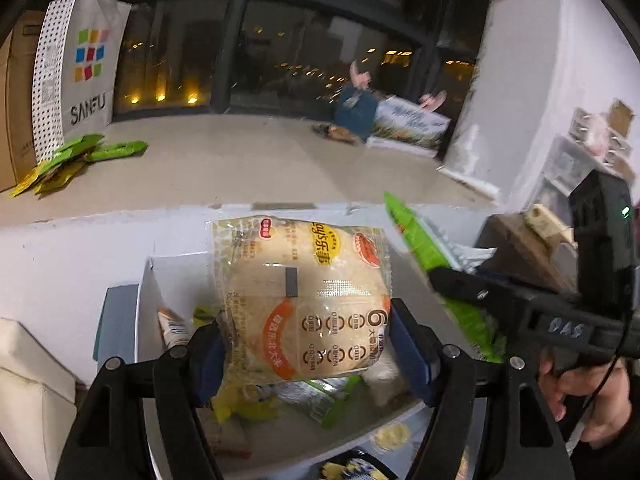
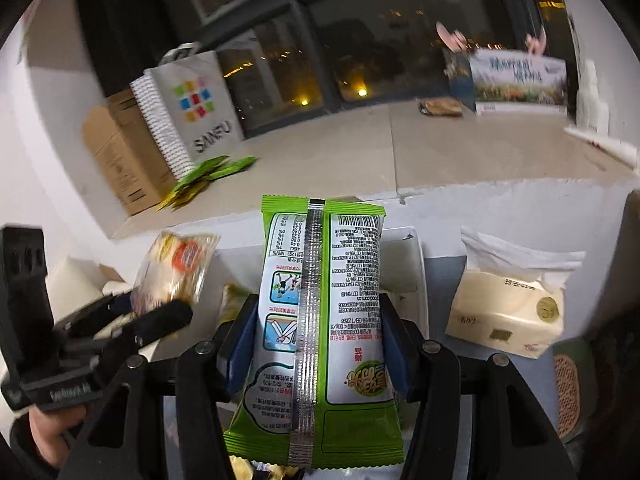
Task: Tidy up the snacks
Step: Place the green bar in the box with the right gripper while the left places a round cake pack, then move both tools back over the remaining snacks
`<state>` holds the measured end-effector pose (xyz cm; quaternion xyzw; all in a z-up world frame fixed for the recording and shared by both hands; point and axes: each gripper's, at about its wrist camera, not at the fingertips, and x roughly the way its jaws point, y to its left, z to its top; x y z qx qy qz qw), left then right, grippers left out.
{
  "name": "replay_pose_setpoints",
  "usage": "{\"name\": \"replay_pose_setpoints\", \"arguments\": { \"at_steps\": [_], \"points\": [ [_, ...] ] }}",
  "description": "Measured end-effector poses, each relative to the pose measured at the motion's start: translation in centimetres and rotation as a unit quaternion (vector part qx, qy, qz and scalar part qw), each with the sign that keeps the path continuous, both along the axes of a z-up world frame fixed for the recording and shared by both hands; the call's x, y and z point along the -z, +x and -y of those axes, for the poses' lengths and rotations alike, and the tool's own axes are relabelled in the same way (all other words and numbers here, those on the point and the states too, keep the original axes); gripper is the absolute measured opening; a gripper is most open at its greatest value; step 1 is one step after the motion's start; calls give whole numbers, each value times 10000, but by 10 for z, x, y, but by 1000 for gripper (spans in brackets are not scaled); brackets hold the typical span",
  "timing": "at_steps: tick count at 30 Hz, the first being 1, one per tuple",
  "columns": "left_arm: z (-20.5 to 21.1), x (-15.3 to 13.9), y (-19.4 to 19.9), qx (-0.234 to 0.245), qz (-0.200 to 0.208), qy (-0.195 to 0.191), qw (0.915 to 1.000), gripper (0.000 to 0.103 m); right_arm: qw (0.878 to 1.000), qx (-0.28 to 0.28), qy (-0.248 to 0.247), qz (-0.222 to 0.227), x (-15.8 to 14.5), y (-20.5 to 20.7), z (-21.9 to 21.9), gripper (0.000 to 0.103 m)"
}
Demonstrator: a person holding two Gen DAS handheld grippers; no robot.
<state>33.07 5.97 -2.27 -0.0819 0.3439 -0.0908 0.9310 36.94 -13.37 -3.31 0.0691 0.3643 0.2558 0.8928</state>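
- While both hand-held grippers hang above a white box [image 1: 144, 300] of snacks, each one grips a single packet.
- The left gripper [image 1: 306, 344] has its blue pads pressed on the two sides of a clear rice cracker packet [image 1: 304, 296], jaws fairly wide apart; the packet shows pale round crackers, yellow and orange print and a large "6".
- The right gripper [image 2: 316, 344] clamps a green snack packet [image 2: 320, 320] by its sides, jaws about half apart; its back faces the camera, with a silver seam down the middle, a barcode and small drawings on white panels.
- One box lies beneath them, with several more packets loose inside; their number cannot be told.
- On the floor at far left, a small heap of green and yellow packets [image 1: 68, 160] lies beside one white paper bag [image 1: 80, 72] with coloured squares and one cardboard carton [image 2: 120, 152].
- One tissue pack [image 2: 508, 312] sits on the right, near the box.
- A person's hand [image 1: 576, 392] holds the right gripper's handle.
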Motion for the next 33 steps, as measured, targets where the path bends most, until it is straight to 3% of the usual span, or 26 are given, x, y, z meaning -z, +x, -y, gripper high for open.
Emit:
{"name": "replay_pose_setpoints", "arguments": {
  "at_steps": [2, 3, 5, 6, 9, 13, 19, 23, 27, 33],
  "points": [
    [-2, 10, 11, -183, -191, 154, 9995, 94, 9999, -41, 55, -76, 5, 15, 1, 62],
    [-3, 12, 13, -256, -208, 209, 9992, 103, 9998, -89, 81, -134, 7, 22, 1, 73],
    [-4, 16, 13, -268, -190, 305, 9990, 103, 9993, -136, 125, -319, 10, 36, 2, 100],
    [-6, 15, 12, -289, -170, 341, 9989, 103, 9994, -8, 162, -306, 10, 40, 6, 103],
    [-9, 14, 5, -301, -156, 367, 9987, 103, 9988, 93, 386, -286, 6, 41, 16, 103],
    [-12, 5, -10, -330, -14, 352, 9988, 103, 9994, 151, 304, -61, -3, 32, 19, 103],
    [-5, -17, -69, -63, 408, 281, 9988, 103, 9987, -114, 458, 168, -18, 1, 21, 103],
    [0, -23, -129, -30, 695, 271, 9972, 103, 9967, -466, 310, 581, -29, -53, 23, 103],
    [2, -20, -194, 96, 928, -116, 9956, 103, 9922, -699, 109, 1030, -31, -120, 33, 103],
    [11, 2, -265, 5, 865, -266, 9959, 103, 9860, -959, -364, 1311, -15, -201, 49, 103]
  ]
}}
